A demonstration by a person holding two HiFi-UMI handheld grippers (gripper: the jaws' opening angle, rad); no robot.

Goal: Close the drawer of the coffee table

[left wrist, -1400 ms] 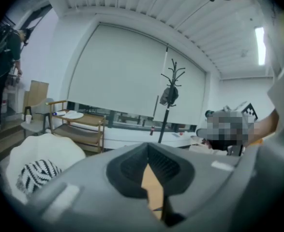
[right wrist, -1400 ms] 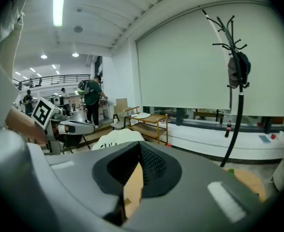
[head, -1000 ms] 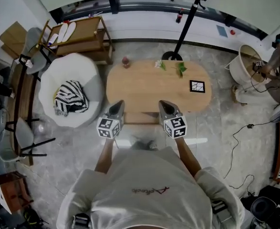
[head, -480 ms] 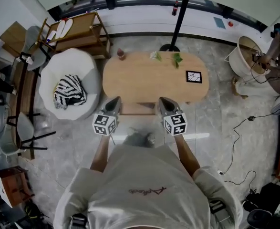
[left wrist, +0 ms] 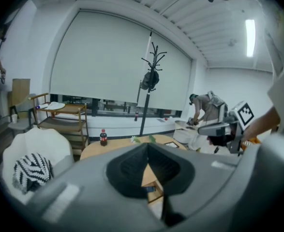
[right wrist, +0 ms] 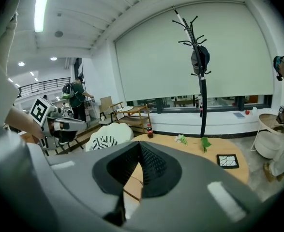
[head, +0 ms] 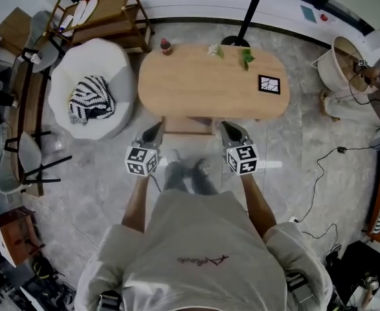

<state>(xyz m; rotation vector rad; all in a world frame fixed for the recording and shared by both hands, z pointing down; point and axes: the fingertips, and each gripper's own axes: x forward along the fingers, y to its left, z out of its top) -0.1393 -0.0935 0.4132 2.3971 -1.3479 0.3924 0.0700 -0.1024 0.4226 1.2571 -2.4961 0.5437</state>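
- Both grippers have sunk over the past second. In the head view they sat over the near edge of the coffee table (head: 209, 86); they now hang lower, at either side of the drawer (head: 188, 126).
- The left gripper (head: 156, 129) is just left of the drawer's front and the right gripper (head: 227, 128) just right of it. Whether either one touches the wood cannot be told.
- Each gripper's own view shows its jaws pressed together with nothing between them. The pale drawer shows low in the notch between the left gripper's jaws.
- The drawer itself has not shifted: it juts from the middle of the table's near side as far as it did a second ago.
- The tabletop is unchanged, with the bottle (head: 166, 45) at its far left edge and the marker card (head: 269, 84) to the right.
- In all likelihood the lowering is the approach, and the push has yet to start. Closed tips suit a shove on the drawer front, away from the person.
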